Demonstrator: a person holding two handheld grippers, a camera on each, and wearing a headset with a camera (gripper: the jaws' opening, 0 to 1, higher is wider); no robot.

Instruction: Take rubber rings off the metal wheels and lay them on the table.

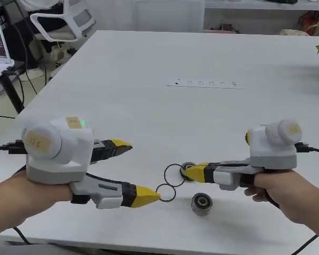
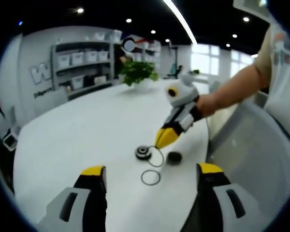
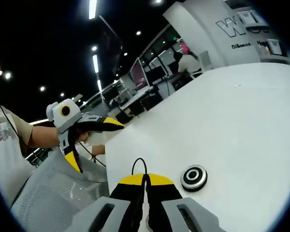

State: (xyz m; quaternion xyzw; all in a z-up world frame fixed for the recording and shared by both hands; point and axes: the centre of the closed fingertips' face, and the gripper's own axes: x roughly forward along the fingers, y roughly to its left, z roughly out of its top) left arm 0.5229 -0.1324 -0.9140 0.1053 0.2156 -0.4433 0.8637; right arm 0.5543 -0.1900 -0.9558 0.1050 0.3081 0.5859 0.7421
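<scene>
Yellow-tipped jaws of the right gripper (image 1: 194, 172) are pressed together on a thin black rubber ring (image 1: 174, 174), whose loop sticks out past the tips. The person's right hand (image 1: 279, 190) holds this gripper low and nearly level, pointing leftward across the white table (image 1: 165, 106). Just behind its tips sits a metal wheel (image 1: 188, 168). Whether the held ring and this wheel touch cannot be told. A second metal wheel (image 1: 202, 203) stands near it, on the side closer to the person. A second rubber ring (image 1: 166, 192) lies flat on the table, just beside the held one. The left gripper (image 1: 135, 170), held by the left hand (image 1: 21, 196), points rightward toward the rings. Its jaws are spread wide and hold nothing, and its lower tip is close beside the flat ring.
</scene>
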